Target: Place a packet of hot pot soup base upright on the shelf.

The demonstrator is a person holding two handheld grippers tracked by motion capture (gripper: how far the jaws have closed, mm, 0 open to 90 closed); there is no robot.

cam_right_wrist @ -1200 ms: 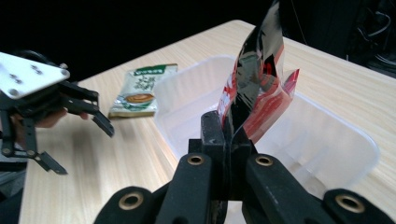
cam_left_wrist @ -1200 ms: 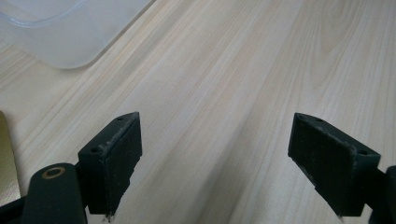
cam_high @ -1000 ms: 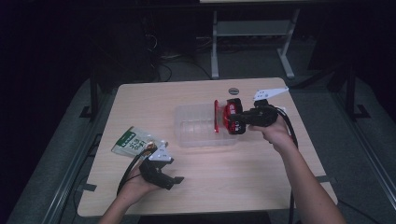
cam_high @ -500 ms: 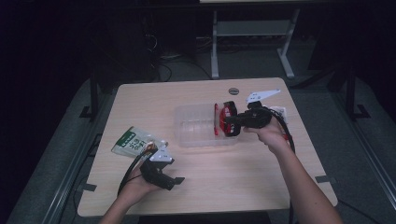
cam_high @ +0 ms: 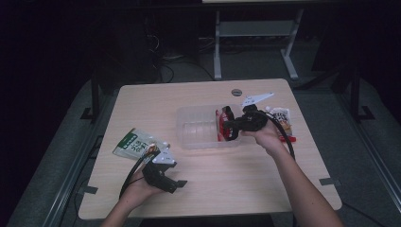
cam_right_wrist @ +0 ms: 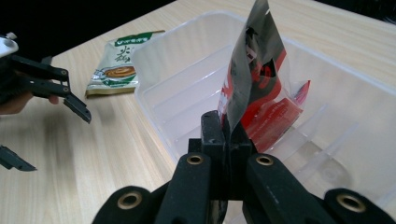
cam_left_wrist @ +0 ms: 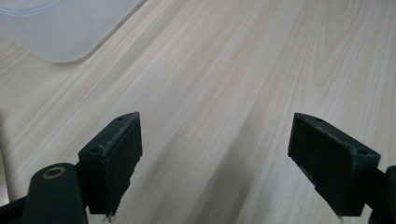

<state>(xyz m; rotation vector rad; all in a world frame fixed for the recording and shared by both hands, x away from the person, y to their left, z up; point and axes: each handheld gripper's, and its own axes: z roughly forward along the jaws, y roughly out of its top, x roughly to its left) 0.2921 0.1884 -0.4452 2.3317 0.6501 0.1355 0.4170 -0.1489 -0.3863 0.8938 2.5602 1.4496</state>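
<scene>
Two grippers on a wooden table point(cam_high: 198, 189). High view: right gripper point(cam_high: 229, 127) is at the right end of a clear plastic bin point(cam_high: 196, 128), clamped on a red-and-silver packet point(cam_high: 221, 126) that hangs over the bin's right part. Left gripper point(cam_high: 176, 182) sits low at the near left of the table, jaws apart, nothing between them. Green-and-white pouch point(cam_high: 134, 144) lies flat just beyond the left gripper, well apart from the bin. Another packet point(cam_high: 282, 117) lies on the table just right of the bin, beside the right hand.

Left gripper view: both jaws spread wide over bare wood, a corner of the bin point(cam_left_wrist: 60, 28) at top left.

Right gripper view: jaws pressed together on the packet's point(cam_right_wrist: 259, 84) lower edge; packet stands upright, tilted slightly, inside the bin point(cam_right_wrist: 177, 93). Green pouch point(cam_right_wrist: 123, 63) flat on the table past the bin's far corner; the left gripper point(cam_right_wrist: 56, 126) at far left, open-jawed.
</scene>
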